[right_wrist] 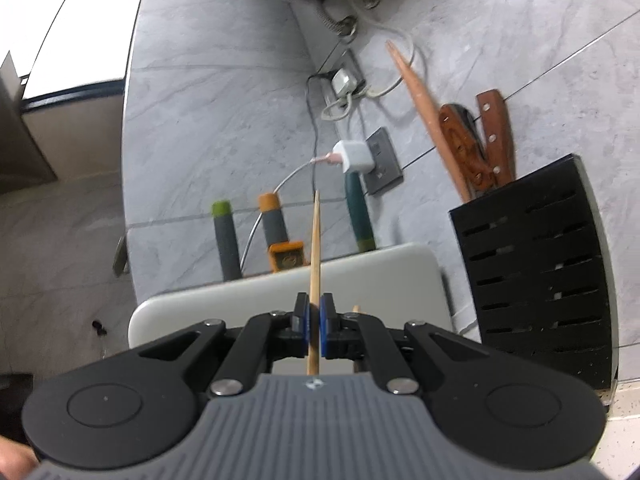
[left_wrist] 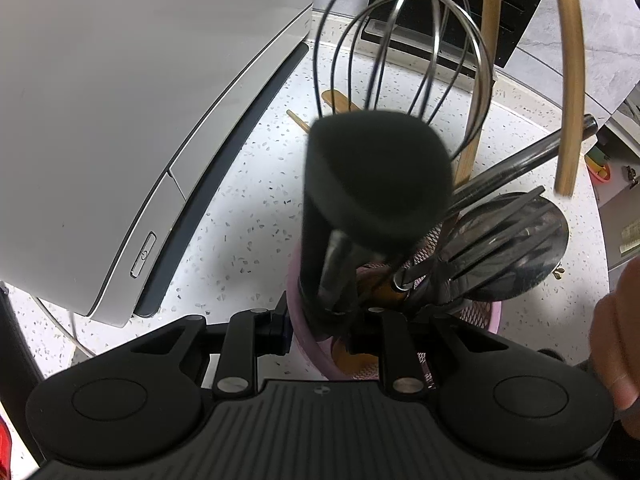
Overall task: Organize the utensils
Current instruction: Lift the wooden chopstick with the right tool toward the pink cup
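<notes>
Right gripper point(right_wrist: 315, 322) pinches a chopstick point(right_wrist: 315, 248); left gripper point(left_wrist: 324, 322) clamps the holder point(left_wrist: 308, 344) rim.

The chopstick stands upright between closed pads, before a grey wall. The pink holder sits on the speckled counter point(left_wrist: 240, 208), crowded with a whisk point(left_wrist: 400, 48), ladle point(left_wrist: 516, 248) and black spatula point(left_wrist: 372, 176).

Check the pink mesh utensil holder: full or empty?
Full. The pink mesh holder is crowded with a whisk, a black spatula, a metal ladle and wooden handles.

claws point(right_wrist: 315, 322): blk, blue pads | grey ribbed body (silver screws)
</notes>
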Motion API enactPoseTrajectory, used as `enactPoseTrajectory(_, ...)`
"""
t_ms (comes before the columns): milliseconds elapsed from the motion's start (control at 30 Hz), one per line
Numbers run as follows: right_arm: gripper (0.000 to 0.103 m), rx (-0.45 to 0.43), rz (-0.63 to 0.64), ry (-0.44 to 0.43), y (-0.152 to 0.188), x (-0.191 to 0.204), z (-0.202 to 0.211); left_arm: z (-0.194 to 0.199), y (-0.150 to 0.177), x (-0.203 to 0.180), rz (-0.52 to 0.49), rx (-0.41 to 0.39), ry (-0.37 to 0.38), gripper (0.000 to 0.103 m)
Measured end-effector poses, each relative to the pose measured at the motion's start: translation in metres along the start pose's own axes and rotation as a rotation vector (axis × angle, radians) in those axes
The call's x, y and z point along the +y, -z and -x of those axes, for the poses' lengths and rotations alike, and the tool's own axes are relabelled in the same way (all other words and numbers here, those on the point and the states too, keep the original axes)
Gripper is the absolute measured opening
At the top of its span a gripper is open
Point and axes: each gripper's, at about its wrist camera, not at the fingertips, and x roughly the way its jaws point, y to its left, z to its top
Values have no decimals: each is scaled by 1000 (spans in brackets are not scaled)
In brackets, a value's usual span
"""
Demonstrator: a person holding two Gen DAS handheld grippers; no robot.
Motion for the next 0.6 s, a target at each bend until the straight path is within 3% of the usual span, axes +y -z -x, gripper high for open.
enactPoseTrajectory(300, 1, -39, -42, 35, 7, -6, -5, 0, 0, -2, -3, 1, -7, 25)
enactPoseTrajectory(600, 1, 19, 27, -13, 27, 3, 7, 0, 0, 0, 1, 3, -1, 25)
